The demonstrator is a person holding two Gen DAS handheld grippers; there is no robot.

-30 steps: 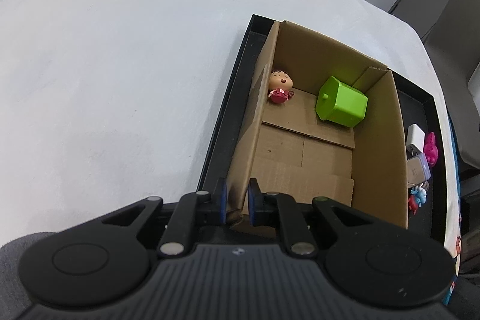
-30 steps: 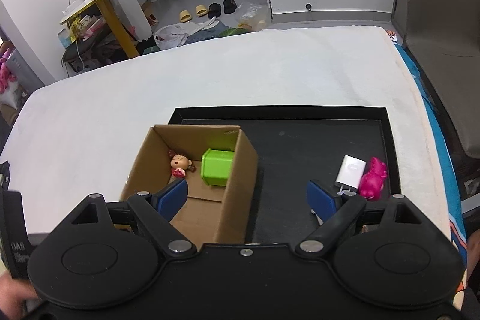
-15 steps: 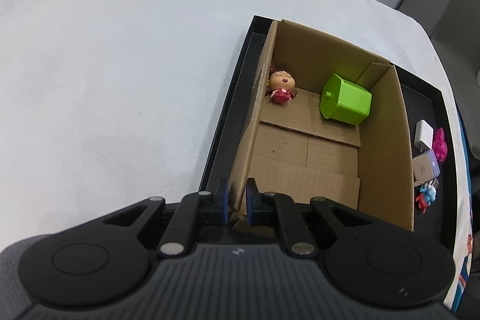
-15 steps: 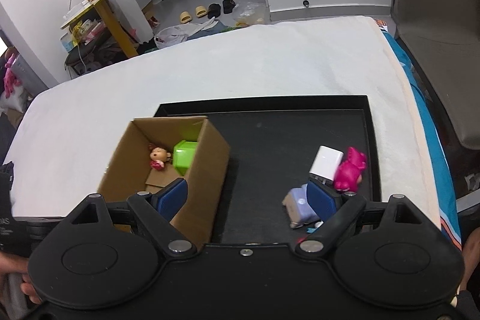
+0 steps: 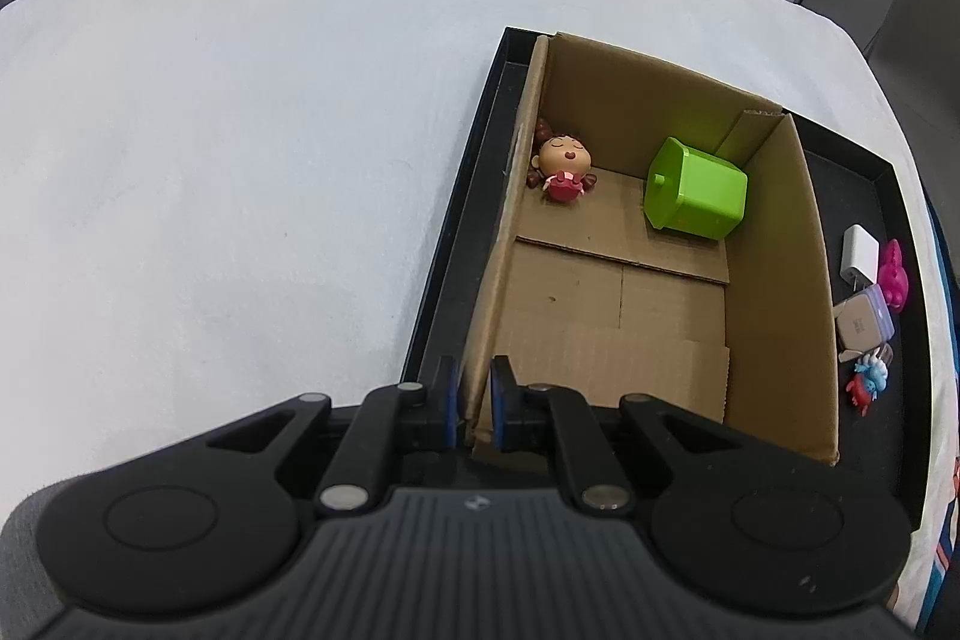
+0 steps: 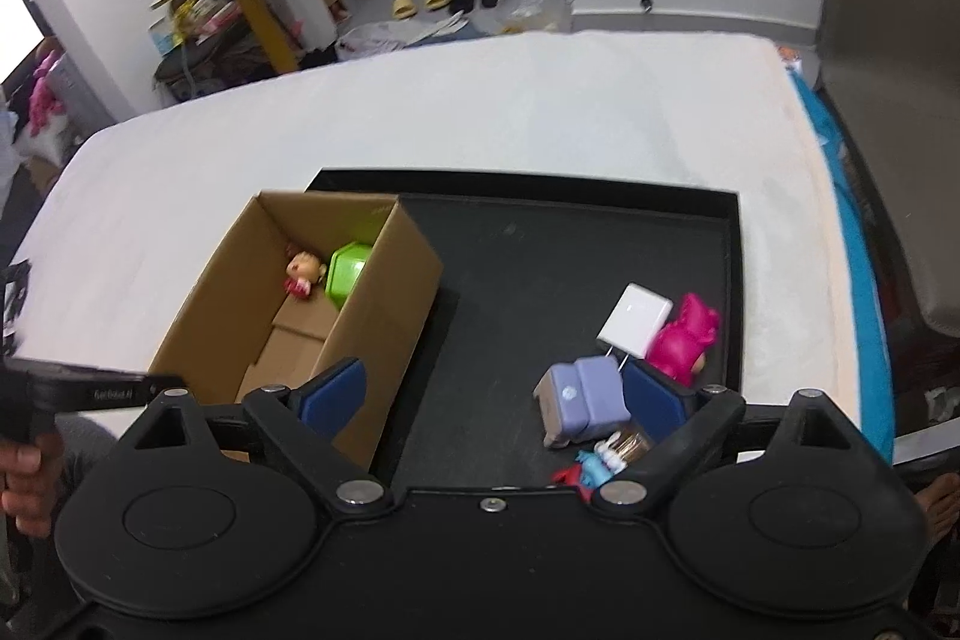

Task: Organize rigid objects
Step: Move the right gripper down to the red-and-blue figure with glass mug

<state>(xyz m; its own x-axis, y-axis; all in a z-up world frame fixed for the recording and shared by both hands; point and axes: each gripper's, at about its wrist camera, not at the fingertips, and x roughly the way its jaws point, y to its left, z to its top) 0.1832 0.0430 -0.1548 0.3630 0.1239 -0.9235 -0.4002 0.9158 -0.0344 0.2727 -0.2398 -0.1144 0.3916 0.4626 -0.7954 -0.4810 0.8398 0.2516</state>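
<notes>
The left tool (image 5: 471, 403) is clenched on the near wall of the box (image 5: 774, 280), steadying it in the tray (image 6: 735, 280). The right tool (image 6: 489, 394), jaws just widened and empty, hangs above the loose toys; the purple block (image 6: 579, 400) lies just inside its right finger, right of the box, so the right hand is nearer.

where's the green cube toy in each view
Left wrist: green cube sits right of centre, at the far end inside the cardboard box.
Right wrist: green cube sits left of centre, partly hidden by the box wall.
Shared landmark: the doll figurine beside it.
</notes>
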